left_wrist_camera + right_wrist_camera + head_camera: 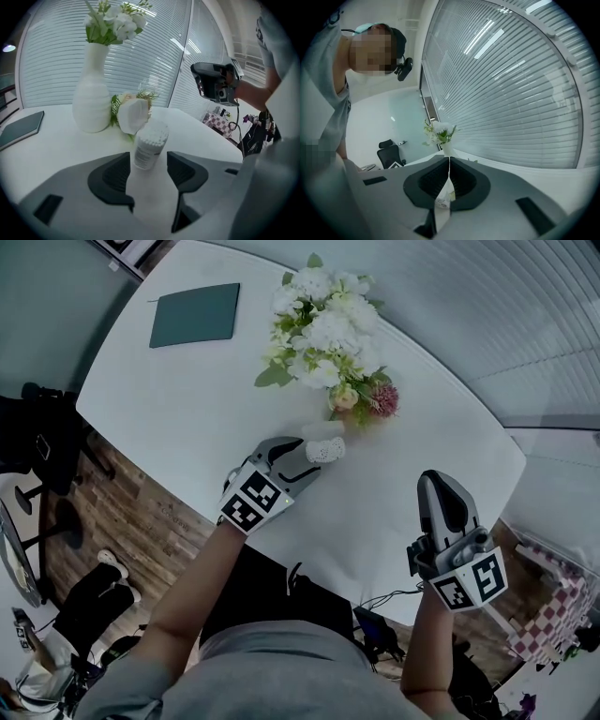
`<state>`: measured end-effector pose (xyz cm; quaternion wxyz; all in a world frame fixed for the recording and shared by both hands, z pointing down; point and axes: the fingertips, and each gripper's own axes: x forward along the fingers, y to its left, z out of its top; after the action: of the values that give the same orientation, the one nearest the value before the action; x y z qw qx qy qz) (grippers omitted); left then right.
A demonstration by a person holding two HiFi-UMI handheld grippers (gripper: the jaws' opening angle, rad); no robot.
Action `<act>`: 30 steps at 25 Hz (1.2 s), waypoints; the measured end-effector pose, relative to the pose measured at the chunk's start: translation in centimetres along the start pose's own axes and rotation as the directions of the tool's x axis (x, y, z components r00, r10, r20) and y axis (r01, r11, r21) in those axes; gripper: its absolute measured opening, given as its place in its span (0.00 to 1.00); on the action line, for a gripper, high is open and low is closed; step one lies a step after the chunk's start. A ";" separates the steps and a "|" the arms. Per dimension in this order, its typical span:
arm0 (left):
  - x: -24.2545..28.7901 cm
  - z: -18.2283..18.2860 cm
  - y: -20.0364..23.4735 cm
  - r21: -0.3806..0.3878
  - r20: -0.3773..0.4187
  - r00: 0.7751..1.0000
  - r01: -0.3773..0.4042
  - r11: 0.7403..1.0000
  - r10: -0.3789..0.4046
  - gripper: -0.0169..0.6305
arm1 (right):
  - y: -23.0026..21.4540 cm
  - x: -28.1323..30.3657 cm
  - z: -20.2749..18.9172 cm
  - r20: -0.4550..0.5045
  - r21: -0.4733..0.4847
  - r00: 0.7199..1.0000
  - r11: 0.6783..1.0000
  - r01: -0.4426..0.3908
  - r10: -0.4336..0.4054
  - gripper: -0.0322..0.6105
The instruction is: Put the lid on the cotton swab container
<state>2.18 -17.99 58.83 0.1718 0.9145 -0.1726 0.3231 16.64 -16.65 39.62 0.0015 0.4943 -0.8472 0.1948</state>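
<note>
The cotton swab container (151, 143), a clear cylinder full of white swabs with its top uncovered, stands upright on the white table (187, 418). It is between the jaws of my left gripper (147, 161), which is open, with a gap on each side of the container. Its round white lid (132, 116) leans on its edge just behind, against the flowers. In the head view the container (326, 450) is at the left gripper's (312, 455) tips, the lid (322, 432) just beyond. My right gripper (441, 488) hangs shut and empty over the table's near right part.
A white vase (92, 98) of flowers (323, 334) stands right behind the lid. A dark green notebook (195, 315) lies at the far left of the table. The table's near edge runs under both arms, and window blinds (511, 93) close off the far side.
</note>
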 end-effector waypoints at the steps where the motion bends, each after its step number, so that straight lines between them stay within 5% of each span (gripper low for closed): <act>1: 0.3 0.1 0.0 0.007 0.000 1.000 0.001 1.000 -0.001 0.40 | -0.1 -0.1 0.0 0.000 0.001 1.000 1.000 0.003 -0.003 0.09; 10: 2.4 1.4 0.2 0.043 0.042 0.999 -0.009 0.999 0.008 0.45 | -1.2 -0.7 -0.1 -0.006 0.005 1.000 1.000 0.025 -0.025 0.09; 30: 1.4 1.8 0.1 0.139 0.072 0.995 -0.072 0.988 0.063 0.40 | -0.8 -0.4 0.6 -0.003 -0.011 1.000 1.000 0.001 -0.001 0.09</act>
<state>4.09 -19.18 58.39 0.0898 0.9283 -0.1858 0.3092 17.63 -16.87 39.26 0.0054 0.4944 -0.8480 0.1911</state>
